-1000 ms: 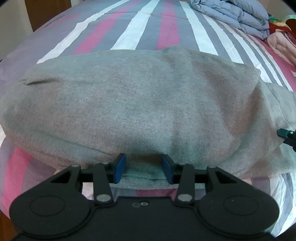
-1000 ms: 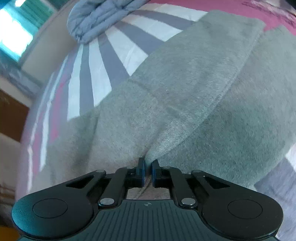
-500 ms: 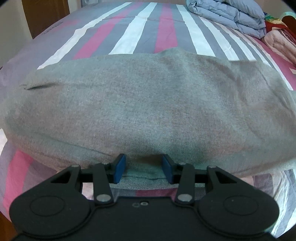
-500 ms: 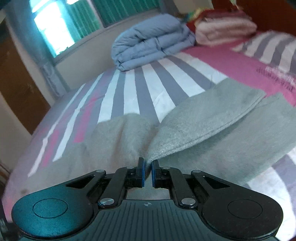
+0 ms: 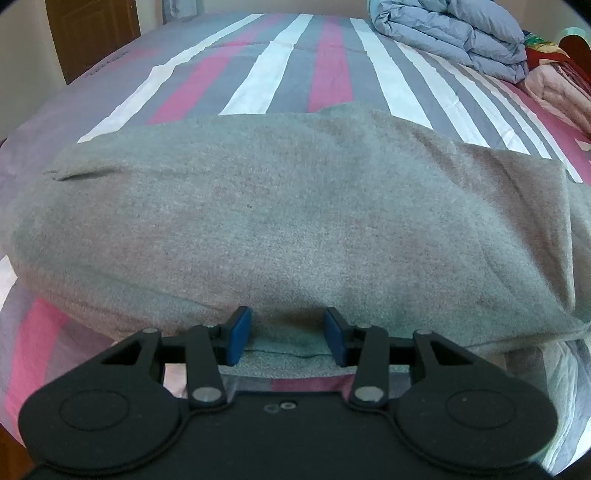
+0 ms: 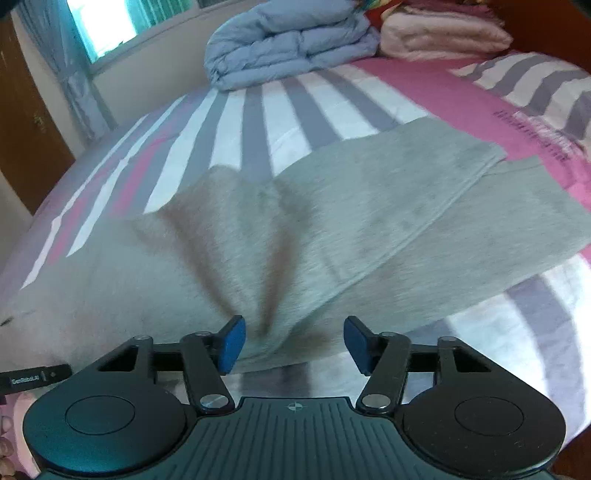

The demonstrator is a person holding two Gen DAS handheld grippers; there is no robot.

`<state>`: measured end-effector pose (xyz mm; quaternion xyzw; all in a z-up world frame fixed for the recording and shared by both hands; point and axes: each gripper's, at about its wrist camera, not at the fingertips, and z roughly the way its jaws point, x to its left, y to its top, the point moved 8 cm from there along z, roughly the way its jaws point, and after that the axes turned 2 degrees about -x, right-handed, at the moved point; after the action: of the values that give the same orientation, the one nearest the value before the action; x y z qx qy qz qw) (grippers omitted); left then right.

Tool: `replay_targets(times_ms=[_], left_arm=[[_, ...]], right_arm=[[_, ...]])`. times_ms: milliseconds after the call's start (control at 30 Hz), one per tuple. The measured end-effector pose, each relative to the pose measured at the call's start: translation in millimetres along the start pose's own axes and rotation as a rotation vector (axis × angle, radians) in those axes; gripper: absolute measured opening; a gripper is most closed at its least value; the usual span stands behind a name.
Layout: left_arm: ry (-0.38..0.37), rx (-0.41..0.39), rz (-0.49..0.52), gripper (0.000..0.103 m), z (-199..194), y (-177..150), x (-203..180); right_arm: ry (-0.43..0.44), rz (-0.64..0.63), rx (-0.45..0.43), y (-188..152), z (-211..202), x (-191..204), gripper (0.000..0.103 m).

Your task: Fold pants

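Observation:
The grey pants (image 5: 280, 221) lie across the striped bed, spread wide in the left wrist view. My left gripper (image 5: 288, 336) is open, its blue pads on either side of the near hem, not closed on it. In the right wrist view the grey pants (image 6: 332, 229) show two legs lying side by side toward the right, with a raised, blurred ridge of cloth just ahead of my right gripper (image 6: 293, 341). That gripper is open and holds nothing.
The bed has a pink, grey and white striped sheet (image 5: 288, 66). A folded blue duvet (image 6: 288, 48) and pink folded blankets (image 6: 443, 33) sit at the far end. A brown door (image 5: 96, 33) stands far left, a window (image 6: 107, 26) behind.
My right gripper has opened and let go of the pants fold it was pinching; the cloth is dropping, blurred. The left gripper stays open at the hem, tilted slightly up.

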<state>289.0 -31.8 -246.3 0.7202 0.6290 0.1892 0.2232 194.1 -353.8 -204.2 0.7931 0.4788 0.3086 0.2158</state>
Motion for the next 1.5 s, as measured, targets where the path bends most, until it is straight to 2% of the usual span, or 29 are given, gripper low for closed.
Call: replay_targets(times_ms=[167, 333, 567, 1033, 1500], left_arm=[[-0.003, 0.007, 0.004, 0.035, -0.1, 1.5, 1.3], [-0.012, 0.02, -0.004, 0.035, 2.3, 5.2, 3.8], [-0.011, 0.018, -0.003, 0.035, 3.9, 6.4, 3.7], [-0.01, 0.012, 0.001, 0.036, 3.6, 4.1, 3.6], [-0.003, 0.013, 0.004, 0.036, 3.9, 4.8, 1.3]], right_arm=[[-0.071, 0.034, 0.026, 19.2, 14.4, -29.4, 0.059], [-0.091, 0.104, 0.069, 26.6, 31.2, -53.7, 0.059], [-0.082, 0.113, 0.079, 35.5, 47.7, -54.1, 0.059], [-0.05, 0.12, 0.071, 41.3, 52.0, -46.0, 0.059], [-0.067, 0.147, 0.062, 49.3, 53.9, -63.2, 0.059]])
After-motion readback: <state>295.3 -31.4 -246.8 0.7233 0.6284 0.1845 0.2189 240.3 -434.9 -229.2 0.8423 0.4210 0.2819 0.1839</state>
